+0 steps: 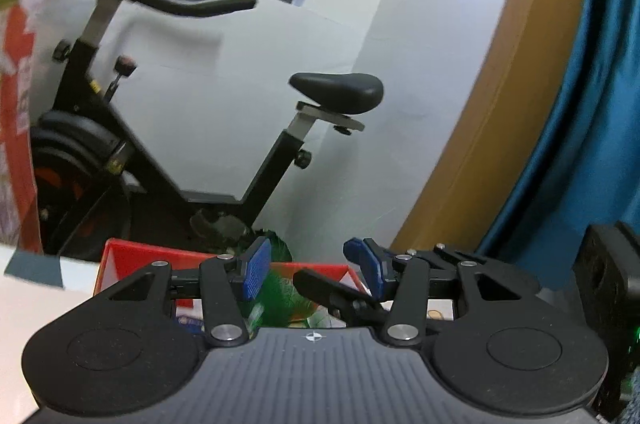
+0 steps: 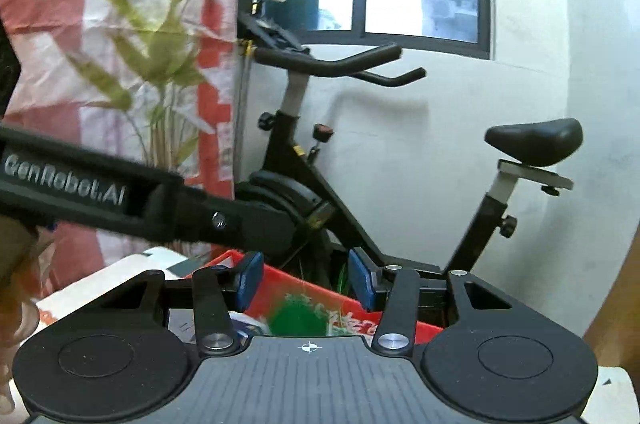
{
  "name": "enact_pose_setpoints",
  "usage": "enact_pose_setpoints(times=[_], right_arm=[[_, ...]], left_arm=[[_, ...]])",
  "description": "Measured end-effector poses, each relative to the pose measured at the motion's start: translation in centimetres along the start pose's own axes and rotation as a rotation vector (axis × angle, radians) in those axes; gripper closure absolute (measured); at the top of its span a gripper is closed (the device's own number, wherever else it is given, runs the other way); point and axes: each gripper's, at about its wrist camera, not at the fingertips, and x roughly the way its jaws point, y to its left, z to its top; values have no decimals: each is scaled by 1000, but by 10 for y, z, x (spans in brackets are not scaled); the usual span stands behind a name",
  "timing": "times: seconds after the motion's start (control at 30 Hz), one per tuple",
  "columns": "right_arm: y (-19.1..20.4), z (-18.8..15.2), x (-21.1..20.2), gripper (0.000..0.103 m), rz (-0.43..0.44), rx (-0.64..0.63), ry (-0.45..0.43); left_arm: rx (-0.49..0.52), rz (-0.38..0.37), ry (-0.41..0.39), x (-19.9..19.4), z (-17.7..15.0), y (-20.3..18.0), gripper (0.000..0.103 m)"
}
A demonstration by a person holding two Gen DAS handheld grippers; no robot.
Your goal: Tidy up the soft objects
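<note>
Hovering above the red bin's (image 1: 132, 252) rim, left gripper (image 1: 310, 264) and right gripper (image 2: 306, 282) both released (fuzzy green item (image 2: 298, 318) below).

Green fuzzy soft object (image 2: 298, 318), lying inside red bin (image 2: 404, 326)

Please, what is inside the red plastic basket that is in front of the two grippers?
Inside the red plastic basket a fluffy green soft object shows, with some white and printed items beside it. The open right gripper and open left gripper cover the rest, including the bottom.
</note>
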Motion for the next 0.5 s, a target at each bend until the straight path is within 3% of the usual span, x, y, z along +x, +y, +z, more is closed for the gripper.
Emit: enact_pose_setpoints(times=[0.3, 0.37, 0.43, 0.5], right_arm=[[-19, -27, 16, 58, -36, 81, 114], [-24, -29, 14, 57, -48, 107, 124], [-28, -29, 8, 55, -58, 135, 123], [-29, -27, 1, 42, -59, 150, 117]], left_arm=[[21, 62, 51, 22, -11, 8, 50], [39, 96, 53, 17, -12, 10, 46], [52, 127, 53, 10, -10, 12, 33], [61, 154, 39, 1, -8, 13, 25]])
